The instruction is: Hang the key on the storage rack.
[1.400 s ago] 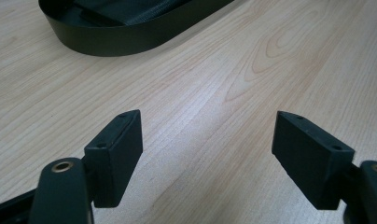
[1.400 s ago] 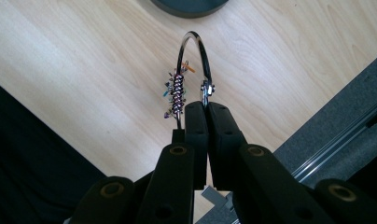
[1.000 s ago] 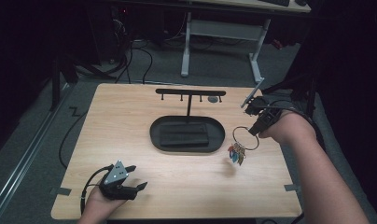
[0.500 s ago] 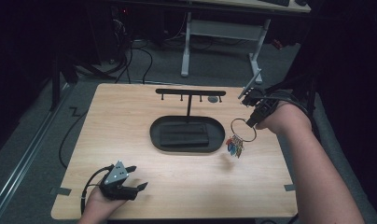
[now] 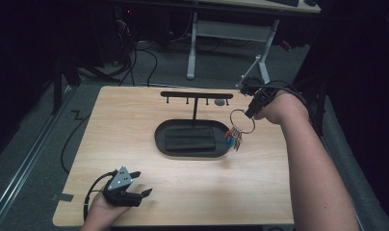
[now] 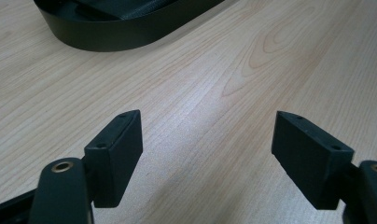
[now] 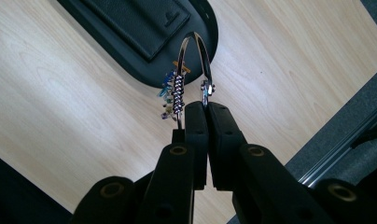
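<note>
The bench (image 5: 135, 125) is pale wood with a wavy grain. The oval tray (image 5: 161, 144) and hook rack (image 5: 196, 95) are black. The key ring (image 5: 242, 120) is shiny silver, its keys (image 5: 233, 138) blue, red and yellow.

dim lab: wooden table (image 5: 135, 125), floor cables (image 5: 144, 53), desk frame (image 5: 192, 33)

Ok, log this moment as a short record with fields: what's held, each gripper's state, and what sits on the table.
held item: key ring with coloured keys hanging below it
right gripper: jaws shut on the key ring, lifted above the table, right of the rack
left gripper: jaws open, nothing between them, low at the table's near left
rack: black T-shaped bar with hooks, standing behind the tray
tray: black oval, a dark wallet lying inside
table: light wood
</note>
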A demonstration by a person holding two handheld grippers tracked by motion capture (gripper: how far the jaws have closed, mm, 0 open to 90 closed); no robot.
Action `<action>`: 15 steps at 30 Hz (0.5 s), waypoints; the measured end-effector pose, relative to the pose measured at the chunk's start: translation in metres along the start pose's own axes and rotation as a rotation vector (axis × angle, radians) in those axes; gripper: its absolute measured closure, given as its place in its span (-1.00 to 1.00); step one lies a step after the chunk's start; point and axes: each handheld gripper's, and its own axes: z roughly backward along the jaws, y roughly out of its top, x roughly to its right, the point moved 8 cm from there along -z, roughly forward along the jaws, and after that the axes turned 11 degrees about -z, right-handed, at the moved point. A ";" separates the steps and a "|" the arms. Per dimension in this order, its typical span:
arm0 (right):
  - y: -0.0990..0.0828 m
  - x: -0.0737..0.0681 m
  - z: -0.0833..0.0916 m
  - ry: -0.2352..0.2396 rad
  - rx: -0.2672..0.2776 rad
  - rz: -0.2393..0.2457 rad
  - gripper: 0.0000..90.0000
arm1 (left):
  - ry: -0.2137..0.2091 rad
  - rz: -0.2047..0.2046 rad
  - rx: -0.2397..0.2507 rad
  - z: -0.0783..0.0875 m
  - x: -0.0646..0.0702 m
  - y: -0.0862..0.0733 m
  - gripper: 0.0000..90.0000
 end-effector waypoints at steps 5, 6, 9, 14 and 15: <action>0.013 -0.002 -0.002 -0.006 0.001 0.016 0.96 | 0.001 -0.001 0.001 0.000 0.000 0.000 -0.44; 0.015 -0.003 -0.003 0.000 0.002 0.007 0.96 | 0.003 0.000 0.004 0.000 0.000 0.000 -0.44; 0.022 -0.003 -0.007 0.000 -0.001 0.010 0.96 | 0.004 0.001 0.006 0.000 -0.001 0.000 -0.44; 0.032 0.000 -0.016 0.013 0.008 0.006 0.96 | -0.001 -0.003 -0.003 -0.002 0.000 -0.001 -0.44; 0.034 0.001 -0.017 0.014 0.008 0.003 0.96 | 0.000 -0.004 -0.003 -0.002 0.000 -0.001 -0.44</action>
